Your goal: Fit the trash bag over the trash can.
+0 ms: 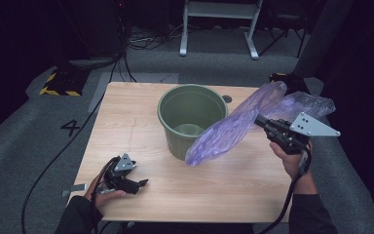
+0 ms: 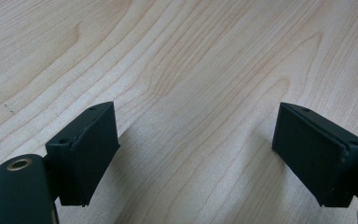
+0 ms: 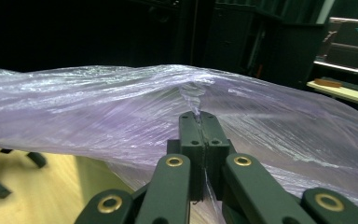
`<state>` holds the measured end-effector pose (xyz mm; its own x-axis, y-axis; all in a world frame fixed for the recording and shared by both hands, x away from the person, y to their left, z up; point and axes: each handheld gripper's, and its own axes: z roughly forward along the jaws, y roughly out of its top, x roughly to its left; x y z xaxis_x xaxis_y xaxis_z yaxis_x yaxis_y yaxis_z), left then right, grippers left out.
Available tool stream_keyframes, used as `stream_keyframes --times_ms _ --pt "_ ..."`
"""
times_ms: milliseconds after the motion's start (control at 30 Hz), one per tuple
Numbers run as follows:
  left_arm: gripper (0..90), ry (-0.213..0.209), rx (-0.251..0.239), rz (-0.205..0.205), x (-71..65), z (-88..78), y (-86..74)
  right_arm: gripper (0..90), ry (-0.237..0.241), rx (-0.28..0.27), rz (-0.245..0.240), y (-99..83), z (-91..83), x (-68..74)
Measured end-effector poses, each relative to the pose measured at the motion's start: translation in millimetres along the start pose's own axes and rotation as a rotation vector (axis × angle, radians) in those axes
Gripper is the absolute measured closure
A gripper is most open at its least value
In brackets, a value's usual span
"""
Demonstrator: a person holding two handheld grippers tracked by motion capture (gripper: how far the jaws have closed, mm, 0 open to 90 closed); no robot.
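Observation:
A translucent purple plastic bag hangs in the air over the table's right half, its lower end drooping in front of a green bucket. My right gripper is shut on the bag's middle; in the right gripper view the jaws pinch a fold of the bag at my right gripper. My left gripper rests low at the table's near left corner, held in a hand. In the left gripper view my left gripper stands open over bare wood, nothing between its pads.
The wooden table has bare room left of the bucket and along its front. Grey carpet surrounds it, with cables, a black-and-yellow block at the far left and a white frame at the back.

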<state>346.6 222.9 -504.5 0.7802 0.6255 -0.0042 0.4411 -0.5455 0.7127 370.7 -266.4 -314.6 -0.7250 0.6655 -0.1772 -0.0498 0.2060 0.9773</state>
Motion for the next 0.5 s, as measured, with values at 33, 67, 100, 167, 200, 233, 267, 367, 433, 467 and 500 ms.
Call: stream_keyframes --times_ms 33,67,100,167,200,233,267,367,433,467,500 --pt "13.8 -0.001 0.000 0.000 0.2 0.0 0.1 90.0 -0.003 0.000 0.004 0.5 2.2 -1.8" --pt "13.8 -0.001 0.001 0.001 0.2 0.0 0.1 90.0 -0.002 -0.002 0.012 0.9 4.2 -3.5" --pt "13.8 -0.003 0.000 0.003 0.5 0.1 0.2 90.0 -0.006 0.000 0.012 1.5 6.0 -5.0" --pt "13.5 -0.006 0.005 0.008 1.3 0.2 0.6 90.0 -0.018 0.004 0.017 3.0 9.4 -7.8" --pt "13.0 -0.007 0.006 0.007 1.9 0.5 0.7 90.0 -0.016 0.001 0.024 3.7 11.0 -9.5" --pt "12.2 -0.008 0.005 0.006 2.4 1.2 1.0 90.0 -0.021 0.002 0.028 4.7 12.8 -10.6" --pt "10.9 -0.007 0.010 0.007 3.6 1.8 1.5 90.0 -0.029 0.006 0.026 5.6 14.9 -11.6" --pt "8.9 -0.010 0.013 0.012 6.5 2.4 2.2 90.0 -0.043 0.016 0.026 8.0 22.7 -13.8" --pt "8.6 -0.007 0.019 0.011 7.9 2.1 2.5 90.0 -0.051 0.025 0.030 8.5 29.4 -14.9" --pt "8.6 -0.006 0.024 0.011 8.0 1.9 3.0 90.0 -0.062 0.037 0.024 8.7 33.0 -15.1" --pt "8.9 -0.008 0.028 0.010 8.2 1.5 3.4 90.0 -0.076 0.051 0.016 8.9 36.5 -15.3"
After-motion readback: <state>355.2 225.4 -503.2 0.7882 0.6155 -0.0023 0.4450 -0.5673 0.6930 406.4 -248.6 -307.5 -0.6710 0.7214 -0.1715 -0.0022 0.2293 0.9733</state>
